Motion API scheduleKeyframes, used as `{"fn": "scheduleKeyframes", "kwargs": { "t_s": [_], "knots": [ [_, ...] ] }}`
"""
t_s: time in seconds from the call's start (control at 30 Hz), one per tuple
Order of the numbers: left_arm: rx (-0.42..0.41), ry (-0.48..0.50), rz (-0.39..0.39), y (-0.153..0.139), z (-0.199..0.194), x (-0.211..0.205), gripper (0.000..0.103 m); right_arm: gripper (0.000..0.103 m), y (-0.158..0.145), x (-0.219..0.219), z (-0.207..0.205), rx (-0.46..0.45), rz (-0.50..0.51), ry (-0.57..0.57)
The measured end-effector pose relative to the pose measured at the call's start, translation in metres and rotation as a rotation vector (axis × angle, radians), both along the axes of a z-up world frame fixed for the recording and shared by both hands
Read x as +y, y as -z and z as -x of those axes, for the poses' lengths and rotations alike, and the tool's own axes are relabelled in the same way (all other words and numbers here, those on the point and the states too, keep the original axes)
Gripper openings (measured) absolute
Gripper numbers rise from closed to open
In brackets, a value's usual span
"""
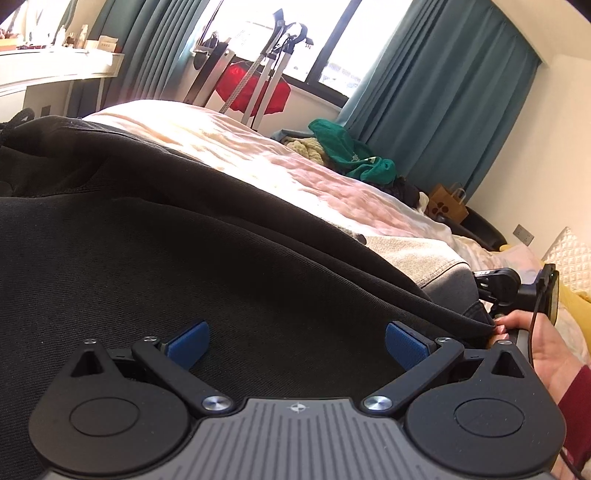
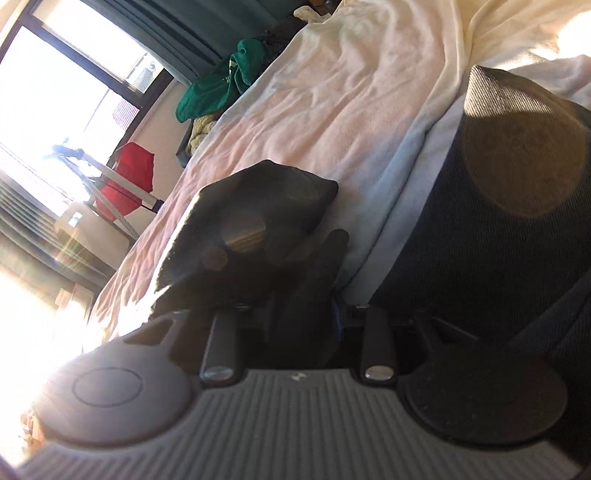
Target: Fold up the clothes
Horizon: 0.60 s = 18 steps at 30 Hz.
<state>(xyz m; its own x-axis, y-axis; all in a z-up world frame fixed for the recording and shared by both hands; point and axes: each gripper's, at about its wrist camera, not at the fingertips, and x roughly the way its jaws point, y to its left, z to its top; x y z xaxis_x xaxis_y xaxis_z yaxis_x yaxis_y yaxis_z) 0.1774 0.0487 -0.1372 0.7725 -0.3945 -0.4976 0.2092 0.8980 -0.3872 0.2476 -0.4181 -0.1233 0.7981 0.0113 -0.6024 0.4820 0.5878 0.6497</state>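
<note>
Left tool (image 1: 297, 345): blue pads (image 1: 188, 343) spread wide, gripping nothing, poised over a black garment (image 1: 166, 240) spread on the bed (image 1: 314, 177). Right tool (image 2: 301, 314): jaws closed to a narrow gap, pinching a dark fold of the black garment (image 2: 258, 229) above the pale sheet; a hand (image 1: 546, 350) in a maroon sleeve holds it. Beyond: grey folded fabric (image 1: 424, 254), green clothing (image 1: 351, 151) at the far bed edge, teal curtains (image 1: 443, 92), bright window (image 1: 280, 33)

left gripper (image 1: 297, 341) has its jaws spread wide, nothing between them; right gripper (image 2: 306, 314) is tilted sideways, jaws pinched on black garment (image 2: 258, 229).
</note>
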Motion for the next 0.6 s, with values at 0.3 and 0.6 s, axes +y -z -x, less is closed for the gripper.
{"fn": "scheduleKeyframes", "kwargs": {
  "t_s": [0.3, 0.6],
  "knots": [
    [-0.011, -0.045, 0.002, -0.001, -0.003, 0.007, 0.101, 0.007, -0.14, 0.004, -0.084, -0.143, 0.301, 0.019],
    [-0.016, -0.054, 0.025, -0.004, 0.005, 0.013, 0.101, 0.007, -0.137, -0.042, -0.047, -0.315, 0.368, 0.116]
  ]
}}
